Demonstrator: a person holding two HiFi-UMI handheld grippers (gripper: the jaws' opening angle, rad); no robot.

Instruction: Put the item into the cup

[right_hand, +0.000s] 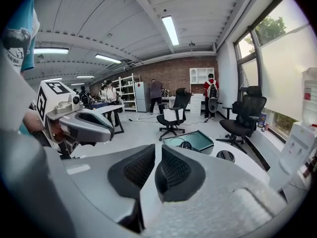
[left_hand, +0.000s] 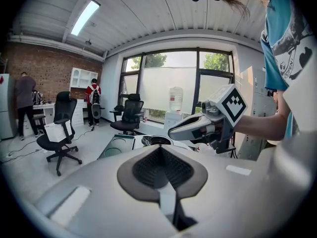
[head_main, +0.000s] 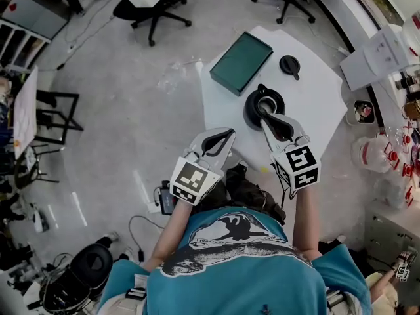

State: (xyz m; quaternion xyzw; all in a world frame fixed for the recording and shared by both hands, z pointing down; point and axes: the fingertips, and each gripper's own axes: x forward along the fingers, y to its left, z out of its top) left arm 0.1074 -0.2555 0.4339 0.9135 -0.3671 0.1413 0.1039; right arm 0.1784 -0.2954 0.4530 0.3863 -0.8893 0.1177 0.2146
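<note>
- Left tool (head_main: pixel 228 134): clenched on nothing, hovering at the white counter's (head_main: pixel 315 104) near edge.
- Black round cup (head_main: pixel 252 110): standing mid-counter; the right tool (head_main: pixel 265 119), also clenched and empty, is hanging just over it.
- Small black knobbed disc (head_main: pixel 289 64), probably the item: lying beyond the cup. Pick-up looks not yet begun; the next move calls for opening a tool and reaching.

No readable text, labels or numbers anywhere in view

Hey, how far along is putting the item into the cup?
Done: the black lid lies off the cup; something pale shows inside, possibly the item. In hand: nothing; the right gripper at the cup and the left gripper are shut, empty. Left: unclear, perhaps relidding.
</note>
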